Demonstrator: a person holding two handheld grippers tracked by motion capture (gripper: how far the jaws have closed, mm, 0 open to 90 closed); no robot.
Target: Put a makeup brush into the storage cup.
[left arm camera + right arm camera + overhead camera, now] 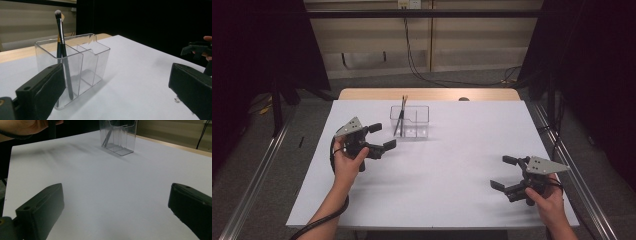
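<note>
Makeup brushes (61, 47), dark-handled, lean in the left compartment of a clear plastic organiser (410, 121) on the white table (447, 165). Left hand-held gripper (379, 136) gapes empty beside it and could topple the light organiser; right hand-held gripper (506, 172), well apart, gapes empty.

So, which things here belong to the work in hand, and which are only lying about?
Belong to the work:
- clear organizer
- makeup brush standing in its end compartment
- left gripper, open, near the organizer
- right gripper, open, apart from it

Only lying about:
- cables on the floor behind the table
- small dark object at the table's far edge
</note>
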